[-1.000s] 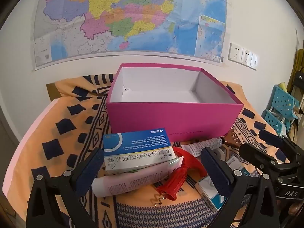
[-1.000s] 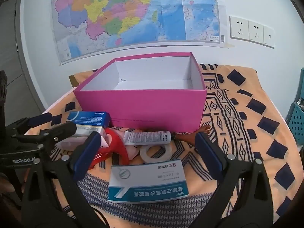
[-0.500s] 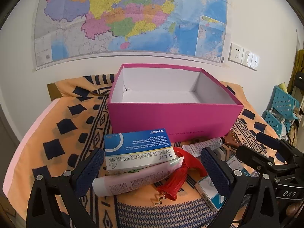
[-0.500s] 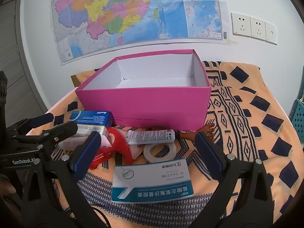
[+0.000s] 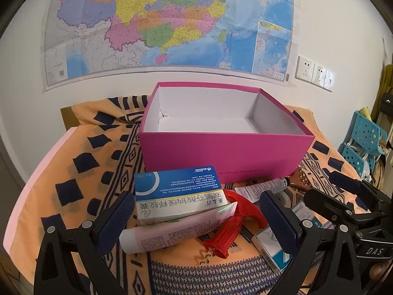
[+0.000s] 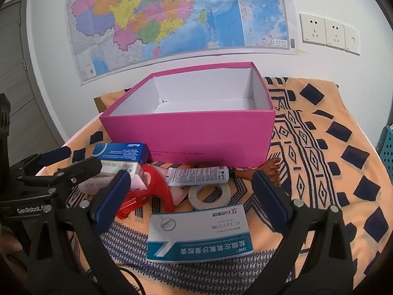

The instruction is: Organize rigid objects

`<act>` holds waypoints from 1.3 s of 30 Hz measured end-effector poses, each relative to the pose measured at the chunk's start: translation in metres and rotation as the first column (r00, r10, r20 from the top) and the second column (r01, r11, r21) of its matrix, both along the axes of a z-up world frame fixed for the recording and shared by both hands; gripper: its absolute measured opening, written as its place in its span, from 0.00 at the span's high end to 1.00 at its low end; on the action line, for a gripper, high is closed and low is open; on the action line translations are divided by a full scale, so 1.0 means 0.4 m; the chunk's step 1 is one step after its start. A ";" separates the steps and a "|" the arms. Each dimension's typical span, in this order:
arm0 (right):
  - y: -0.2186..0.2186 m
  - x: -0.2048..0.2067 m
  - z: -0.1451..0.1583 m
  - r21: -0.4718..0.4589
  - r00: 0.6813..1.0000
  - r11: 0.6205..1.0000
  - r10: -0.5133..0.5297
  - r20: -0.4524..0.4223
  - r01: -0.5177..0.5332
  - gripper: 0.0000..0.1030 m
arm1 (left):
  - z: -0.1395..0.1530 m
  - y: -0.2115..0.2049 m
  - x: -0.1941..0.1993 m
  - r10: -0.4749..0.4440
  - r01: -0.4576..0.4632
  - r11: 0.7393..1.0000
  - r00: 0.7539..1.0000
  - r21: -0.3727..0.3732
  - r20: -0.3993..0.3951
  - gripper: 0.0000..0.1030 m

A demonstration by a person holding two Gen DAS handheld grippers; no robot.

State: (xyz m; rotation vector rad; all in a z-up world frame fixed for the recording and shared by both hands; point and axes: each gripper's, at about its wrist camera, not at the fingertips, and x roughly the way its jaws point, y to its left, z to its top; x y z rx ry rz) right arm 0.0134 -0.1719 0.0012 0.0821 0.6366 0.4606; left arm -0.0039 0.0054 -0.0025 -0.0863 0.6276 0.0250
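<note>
An open pink box [image 5: 226, 150] [image 6: 189, 132], white inside and holding nothing, stands on the patterned cloth. In front of it lies a pile: a blue-and-white medicine box [image 5: 179, 194] [image 6: 120, 154] on top of a pink tube [image 5: 172, 231], a red corkscrew [image 5: 231, 228] [image 6: 152, 191], a white tube [image 6: 199, 175], a tape ring [image 6: 210, 194], a brown foot-shaped scratcher [image 6: 267, 168] and a teal-and-white flat carton [image 6: 199, 236] [image 5: 272, 248]. My left gripper [image 5: 196, 218] is open around the blue medicine box without touching it. My right gripper [image 6: 194, 201] is open above the flat carton.
An orange cloth with dark diamonds [image 6: 319, 152] covers the table, which ends at the wall under a map [image 5: 172, 24]. Wall sockets [image 6: 329, 33] sit to the right. A blue perforated stool [image 5: 363, 142] stands past the table's right edge.
Both grippers have edged slightly forward toward the pile and the pink box. Nothing has been taken hold of, and no object has moved.
</note>
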 end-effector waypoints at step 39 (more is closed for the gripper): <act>0.091 0.059 -0.029 0.035 0.983 0.988 0.156 -0.096 -0.153 0.11 | -0.024 0.138 0.006 0.019 -0.019 0.999 1.000 -0.026 -0.001 0.01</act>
